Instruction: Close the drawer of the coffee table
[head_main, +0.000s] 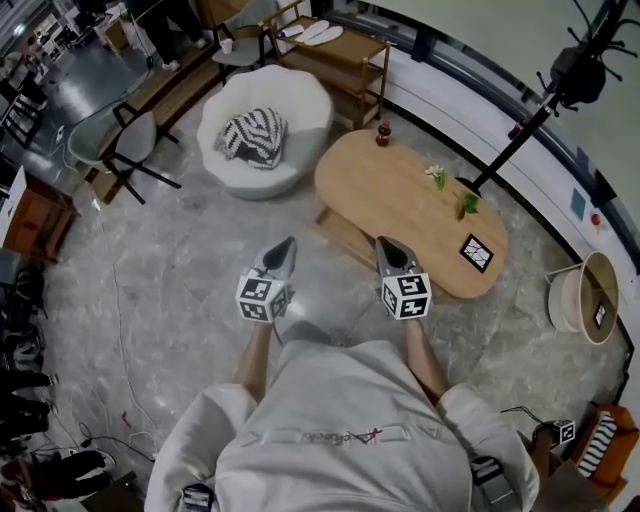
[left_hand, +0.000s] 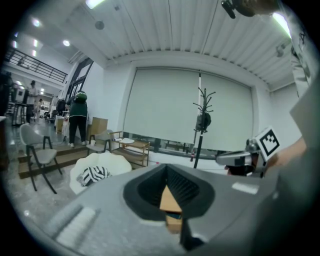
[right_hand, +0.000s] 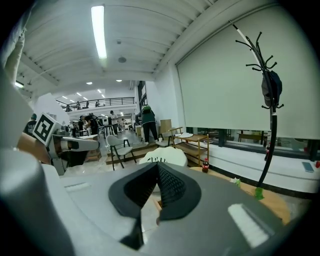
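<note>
Head view: the left gripper (head_main: 286, 246) and right gripper (head_main: 384, 246) are held side by side over the floor, just short of the coffee table (head_main: 400, 185). No contact with it is seen. A wooden part, apparently the drawer (head_main: 340, 230), juts from under the table's near edge, between the gripper tips.

Left gripper view: jaws are pressed together with nothing clamped. Wood is seen just past them.

Right gripper view: jaws are likewise together and empty. The table top lies ahead, to the right.
</note>
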